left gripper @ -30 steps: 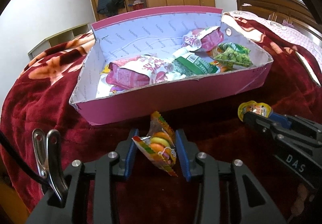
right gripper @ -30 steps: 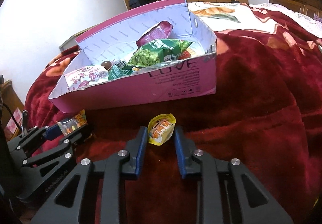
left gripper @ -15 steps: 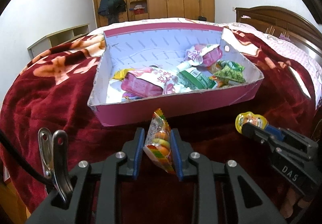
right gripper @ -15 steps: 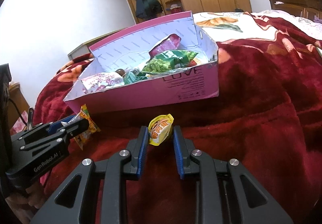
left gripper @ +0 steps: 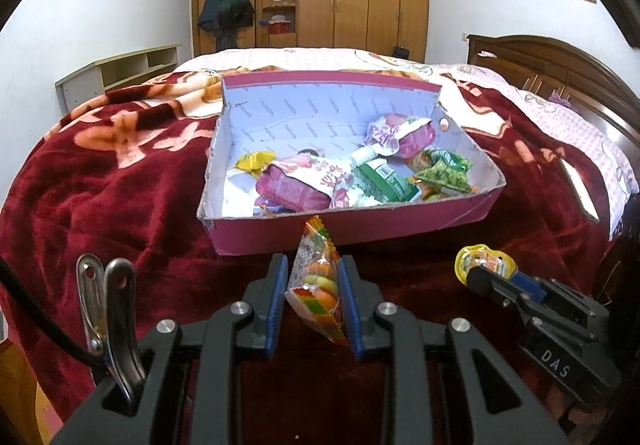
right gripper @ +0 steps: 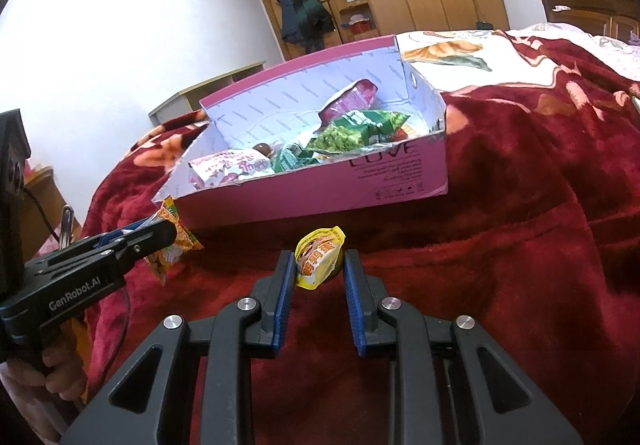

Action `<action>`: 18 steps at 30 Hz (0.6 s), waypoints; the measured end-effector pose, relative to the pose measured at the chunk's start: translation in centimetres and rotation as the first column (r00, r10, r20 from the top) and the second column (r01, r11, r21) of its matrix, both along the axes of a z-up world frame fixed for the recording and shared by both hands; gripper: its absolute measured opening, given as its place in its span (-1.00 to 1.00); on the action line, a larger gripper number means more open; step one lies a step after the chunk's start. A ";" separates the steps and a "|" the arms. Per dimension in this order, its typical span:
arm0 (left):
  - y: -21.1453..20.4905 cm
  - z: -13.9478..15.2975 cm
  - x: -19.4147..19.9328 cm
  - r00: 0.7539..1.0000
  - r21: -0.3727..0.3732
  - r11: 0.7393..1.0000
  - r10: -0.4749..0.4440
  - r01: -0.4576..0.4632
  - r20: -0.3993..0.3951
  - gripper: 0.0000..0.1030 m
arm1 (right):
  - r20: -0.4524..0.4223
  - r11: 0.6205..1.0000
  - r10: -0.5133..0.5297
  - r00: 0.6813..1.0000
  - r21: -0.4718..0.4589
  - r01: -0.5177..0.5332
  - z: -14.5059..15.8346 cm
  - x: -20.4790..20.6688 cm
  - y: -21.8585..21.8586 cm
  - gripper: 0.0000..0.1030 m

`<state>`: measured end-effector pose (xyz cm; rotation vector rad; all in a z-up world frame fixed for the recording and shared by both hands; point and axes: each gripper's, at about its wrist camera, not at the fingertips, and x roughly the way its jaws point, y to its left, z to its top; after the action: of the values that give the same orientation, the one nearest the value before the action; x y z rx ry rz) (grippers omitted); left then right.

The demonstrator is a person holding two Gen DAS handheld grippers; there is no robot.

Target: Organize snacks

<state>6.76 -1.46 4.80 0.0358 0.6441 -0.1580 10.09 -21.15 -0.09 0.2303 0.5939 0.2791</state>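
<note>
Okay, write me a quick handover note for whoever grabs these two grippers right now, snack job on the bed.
Left gripper: shut on the gummy candy packet, held clear of the blanket.
Right gripper: shut on the yellow jelly cup.
Pink box: on the blanket just ahead of both grippers, open.
Done: several snack packets already lie in the box, among them a green pea bag.
Left: carry both held snacks over the near wall and release them inside.

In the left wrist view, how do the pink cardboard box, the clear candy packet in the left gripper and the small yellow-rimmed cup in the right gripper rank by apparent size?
1. Pink cardboard box, clearly largest.
2. Clear candy packet between the left gripper's pads, though nearness to the camera enlarges it.
3. Small yellow-rimmed cup, partly hidden by the right gripper.
</note>
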 end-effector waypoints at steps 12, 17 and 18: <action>1.1 1.4 -0.4 0.999 -0.036 0.999 0.021 -0.021 0.025 -0.48 | 0.033 1.000 0.019 0.999 -0.009 -0.019 1.9 -1.0 0.7 -0.50; 1.7 2.5 -0.4 0.999 -0.060 0.998 0.026 -0.024 0.038 -0.48 | 0.045 0.999 0.029 0.999 -0.026 -0.028 2.8 -1.1 1.2 -0.50; 1.8 2.6 -0.4 0.999 -0.064 0.998 0.027 -0.025 0.040 -0.48 | 0.048 0.999 0.031 0.998 -0.027 -0.030 3.0 -1.1 1.3 -0.50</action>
<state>6.33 0.32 7.42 -0.0308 0.5981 -0.1524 8.98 -19.90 2.91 0.1886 0.5533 0.3050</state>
